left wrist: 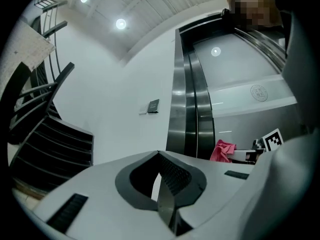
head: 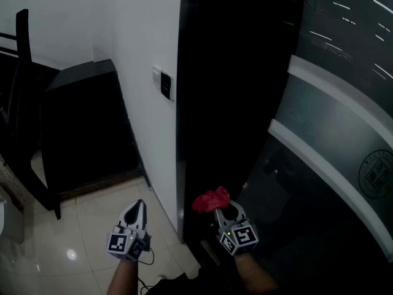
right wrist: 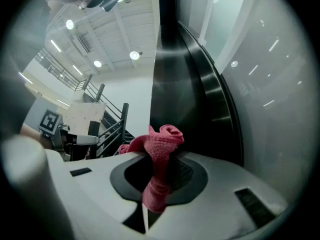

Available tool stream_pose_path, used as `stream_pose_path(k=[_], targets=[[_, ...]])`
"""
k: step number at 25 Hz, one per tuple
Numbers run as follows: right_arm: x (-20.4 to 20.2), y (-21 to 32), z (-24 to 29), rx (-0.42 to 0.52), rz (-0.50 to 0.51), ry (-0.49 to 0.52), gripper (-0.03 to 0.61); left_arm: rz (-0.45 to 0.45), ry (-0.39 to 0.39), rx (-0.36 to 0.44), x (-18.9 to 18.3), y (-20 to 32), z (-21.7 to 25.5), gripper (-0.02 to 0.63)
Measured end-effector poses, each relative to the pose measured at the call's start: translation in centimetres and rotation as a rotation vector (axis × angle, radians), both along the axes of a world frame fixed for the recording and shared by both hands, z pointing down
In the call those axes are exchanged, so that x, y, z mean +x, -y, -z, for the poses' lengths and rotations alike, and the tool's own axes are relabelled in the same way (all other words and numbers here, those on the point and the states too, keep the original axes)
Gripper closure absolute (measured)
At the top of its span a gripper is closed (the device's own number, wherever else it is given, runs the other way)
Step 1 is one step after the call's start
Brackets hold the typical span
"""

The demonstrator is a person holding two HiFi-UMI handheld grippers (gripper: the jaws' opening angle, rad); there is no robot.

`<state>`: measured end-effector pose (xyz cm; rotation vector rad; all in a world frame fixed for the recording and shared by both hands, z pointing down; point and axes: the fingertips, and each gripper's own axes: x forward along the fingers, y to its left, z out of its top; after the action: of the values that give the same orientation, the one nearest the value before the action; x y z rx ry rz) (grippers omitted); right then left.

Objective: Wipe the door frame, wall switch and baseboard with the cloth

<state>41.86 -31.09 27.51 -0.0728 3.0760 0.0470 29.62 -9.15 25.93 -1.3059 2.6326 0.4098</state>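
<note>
our right tongs (head: 228, 213) pinch the soft, light pink cloth (head: 210, 200) by its bunched middle, beside the dark door frame (head: 206, 103); we expect it to drape and fold easily. left tongs (head: 136, 209) sit together, empty.

A black staircase (left wrist: 55, 134) with a black railing (head: 23, 72) stands against the white wall (head: 141, 35) at the left. Glossy cream floor tiles (head: 92, 220) reflect a lamp. At the right, a dark glass panel (head: 344, 54) carries 2 pale frosted bands (head: 325, 155) and a round emblem (head: 376, 172). Round ceiling lamps (left wrist: 120, 23) glow overhead in the left gripper view.
</note>
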Motion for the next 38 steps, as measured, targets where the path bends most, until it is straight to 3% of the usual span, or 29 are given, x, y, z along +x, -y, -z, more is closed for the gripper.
stream_pose_path(k=[6,11,17,31,34,38], targets=[[-1.3,-3.0,1.8,0.017,0.139,0.04,0.528,0.117,-0.003,0.003,0.4,-2.5,0.5,0.62],[-3.5,-8.8,2.3,0.014,0.292,0.063,0.528,0.235,-0.015,-0.014,0.9,-7.9,0.7,0.62],[-8.5,-14.4,0.8,0.019,0.413,0.038,0.528,0.396,-0.039,0.022,-1.8,-15.6,-1.1,0.62],[-29.0,-31.7,1.3,0.011,0.4,0.056,0.528,0.507,-0.021,0.034,-17.4,-38.7,-2.2,0.62],[-32.4,-34.0,0.9,0.019,0.394,0.032,0.528,0.499,0.005,-0.021,-20.9,-41.5,-3.6,0.62],[-36.7,-34.7,0.4,0.016,0.363,0.014,0.528,0.472,-0.024,0.024,-26.0,-41.6,-2.2,0.62]])
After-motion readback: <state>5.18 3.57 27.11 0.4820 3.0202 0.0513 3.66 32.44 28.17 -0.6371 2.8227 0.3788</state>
